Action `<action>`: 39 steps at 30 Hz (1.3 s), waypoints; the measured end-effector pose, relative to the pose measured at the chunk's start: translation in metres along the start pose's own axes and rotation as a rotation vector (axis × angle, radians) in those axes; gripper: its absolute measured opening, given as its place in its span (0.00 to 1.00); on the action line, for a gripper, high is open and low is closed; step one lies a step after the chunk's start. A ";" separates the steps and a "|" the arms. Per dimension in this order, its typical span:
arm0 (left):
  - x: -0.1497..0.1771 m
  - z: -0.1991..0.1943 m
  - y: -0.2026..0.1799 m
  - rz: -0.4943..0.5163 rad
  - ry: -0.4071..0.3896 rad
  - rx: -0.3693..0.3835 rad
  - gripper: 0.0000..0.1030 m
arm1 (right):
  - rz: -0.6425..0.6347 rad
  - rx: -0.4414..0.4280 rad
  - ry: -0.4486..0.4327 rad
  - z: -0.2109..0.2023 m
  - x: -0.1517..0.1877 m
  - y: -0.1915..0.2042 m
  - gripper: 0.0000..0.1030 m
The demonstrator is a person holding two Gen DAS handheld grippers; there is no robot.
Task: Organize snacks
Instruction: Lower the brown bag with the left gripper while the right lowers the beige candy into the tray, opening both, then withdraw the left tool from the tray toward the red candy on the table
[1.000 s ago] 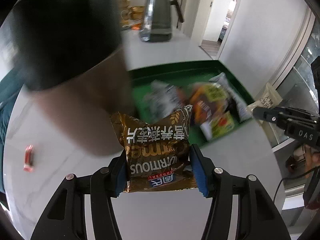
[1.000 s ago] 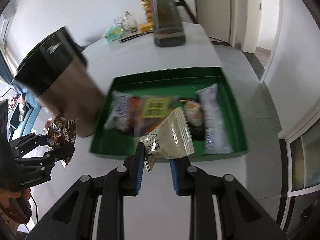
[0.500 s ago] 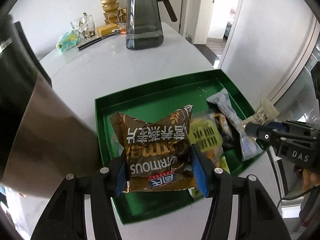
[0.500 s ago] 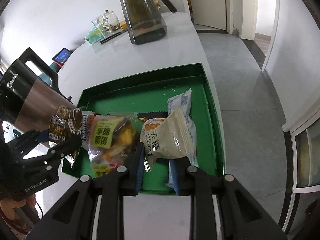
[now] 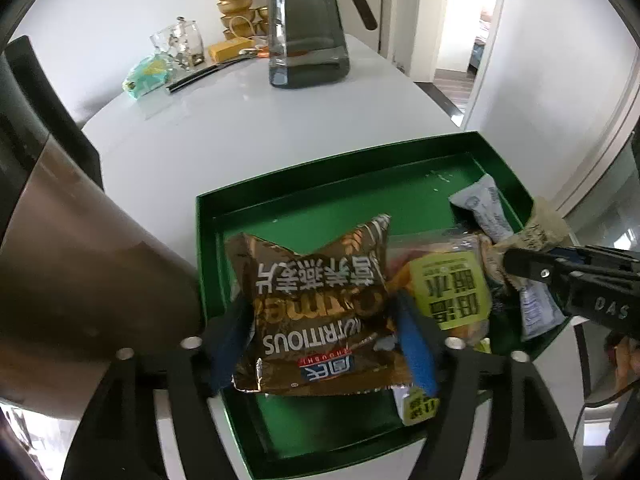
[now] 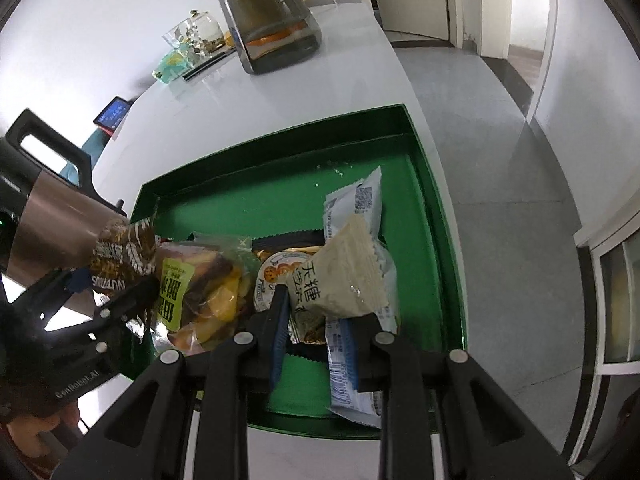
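Observation:
My left gripper (image 5: 322, 332) is shut on a brown oatmeal packet (image 5: 316, 312) and holds it over the left part of the green tray (image 5: 320, 188). It also shows in the right wrist view (image 6: 120, 264). My right gripper (image 6: 320, 316) is shut on a pale beige snack pouch (image 6: 344, 276) over the tray's (image 6: 280, 200) right part. In the tray lie a yellow-labelled clear bag (image 6: 196, 288), a round-labelled packet (image 6: 276, 272) and a white-blue wrapper (image 6: 356, 204).
A steel kettle (image 5: 72, 272) with a black handle stands tight against the tray's left side. A dark glass pitcher (image 5: 308, 28), a glass jar (image 5: 180, 44), gold bowls (image 5: 236, 0) and a knife stand at the table's far end. The table edge drops off right of the tray.
Both grippers have moved forward over the tray with their packets still held. The kettle now lies further left in the left wrist view.

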State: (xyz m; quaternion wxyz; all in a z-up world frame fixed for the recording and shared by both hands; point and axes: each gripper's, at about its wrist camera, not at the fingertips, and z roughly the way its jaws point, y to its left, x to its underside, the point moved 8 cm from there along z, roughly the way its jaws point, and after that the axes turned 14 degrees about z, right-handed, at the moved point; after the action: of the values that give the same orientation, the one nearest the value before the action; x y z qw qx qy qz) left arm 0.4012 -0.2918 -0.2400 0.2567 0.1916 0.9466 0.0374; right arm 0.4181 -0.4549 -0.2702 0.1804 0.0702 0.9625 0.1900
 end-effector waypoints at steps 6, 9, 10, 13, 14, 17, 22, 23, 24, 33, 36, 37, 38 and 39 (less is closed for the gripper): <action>0.003 -0.002 -0.001 -0.012 0.005 0.013 0.86 | 0.031 -0.008 0.003 -0.003 0.000 -0.003 0.02; 0.004 -0.004 -0.005 -0.005 0.004 0.011 0.91 | 0.049 -0.019 -0.005 -0.006 -0.001 -0.004 0.38; 0.005 -0.005 -0.006 -0.005 0.004 0.012 0.91 | 0.049 -0.018 -0.009 -0.008 -0.001 -0.004 0.38; 0.007 -0.009 -0.009 -0.001 0.005 0.015 0.91 | 0.060 -0.018 -0.012 -0.012 0.000 -0.006 0.40; 0.007 -0.010 -0.010 0.000 0.004 0.017 0.91 | 0.067 -0.020 -0.012 -0.013 0.001 -0.006 0.44; 0.011 -0.014 -0.015 -0.005 0.007 0.037 0.91 | 0.087 -0.023 -0.001 -0.017 0.008 -0.009 0.67; 0.018 -0.020 -0.019 -0.006 0.011 0.051 0.92 | 0.092 -0.002 -0.005 -0.027 0.021 -0.013 0.67; 0.020 -0.022 -0.019 -0.008 0.010 0.059 0.96 | 0.091 0.002 -0.007 -0.029 0.023 -0.014 0.69; 0.021 -0.024 -0.019 -0.010 0.008 0.065 0.98 | 0.088 0.011 -0.010 -0.031 0.026 -0.015 0.74; 0.040 -0.055 -0.021 -0.005 -0.033 0.091 0.98 | 0.095 0.022 -0.082 -0.063 0.048 -0.006 1.00; 0.050 -0.067 -0.017 -0.011 -0.050 0.096 0.98 | 0.080 0.023 -0.093 -0.071 0.057 0.004 1.00; 0.054 -0.070 -0.014 -0.014 -0.052 0.095 0.98 | 0.076 0.022 -0.095 -0.072 0.060 0.007 1.00; 0.056 -0.072 -0.012 -0.016 -0.053 0.094 0.98 | 0.073 0.021 -0.097 -0.073 0.063 0.011 1.00; 0.059 -0.074 -0.009 -0.018 -0.054 0.093 0.98 | 0.071 0.020 -0.097 -0.074 0.066 0.015 1.00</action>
State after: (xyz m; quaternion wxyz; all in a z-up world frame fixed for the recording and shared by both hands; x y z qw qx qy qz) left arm 0.3139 -0.2753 -0.2055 0.2733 0.1959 0.9416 -0.0140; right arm 0.3305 -0.4530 -0.2217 0.2194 0.1151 0.9513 0.1832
